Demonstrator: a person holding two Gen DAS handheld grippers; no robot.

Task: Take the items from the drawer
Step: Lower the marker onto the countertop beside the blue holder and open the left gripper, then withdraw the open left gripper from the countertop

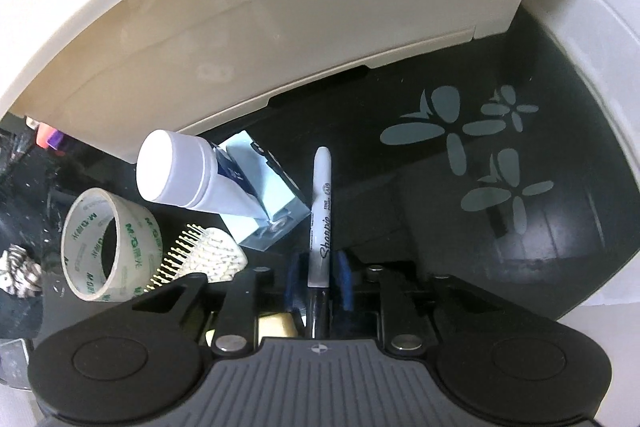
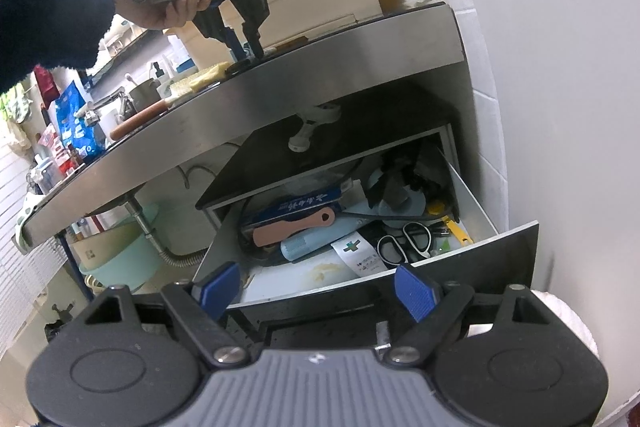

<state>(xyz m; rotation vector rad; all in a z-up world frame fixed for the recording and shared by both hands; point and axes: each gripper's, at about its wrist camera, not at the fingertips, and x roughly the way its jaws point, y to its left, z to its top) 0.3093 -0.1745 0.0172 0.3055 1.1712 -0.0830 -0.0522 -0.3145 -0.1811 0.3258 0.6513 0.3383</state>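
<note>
My left gripper (image 1: 319, 277) is shut on a Sharpie marker (image 1: 320, 211) and holds it low over the dark countertop (image 1: 400, 219); the same gripper shows from outside in the right wrist view (image 2: 252, 53). Beside the marker lie a white tube (image 1: 180, 173), a pale blue box (image 1: 264, 195), a tape roll (image 1: 104, 247) and a cream hairbrush (image 1: 208, 259). My right gripper (image 2: 316, 291) is open and empty in front of the open drawer (image 2: 500, 247), which holds scissors (image 2: 404, 243), a pink-handled tool (image 2: 292, 227), a blue box (image 2: 296, 207) and other clutter.
A cream plastic container (image 1: 280, 7) stands right behind the items on the counter. A white wall (image 2: 560, 107) borders the drawer on the right. A green basin (image 2: 120, 263) sits under the counter at left. Bottles and packets (image 2: 72, 131) crowd the far left.
</note>
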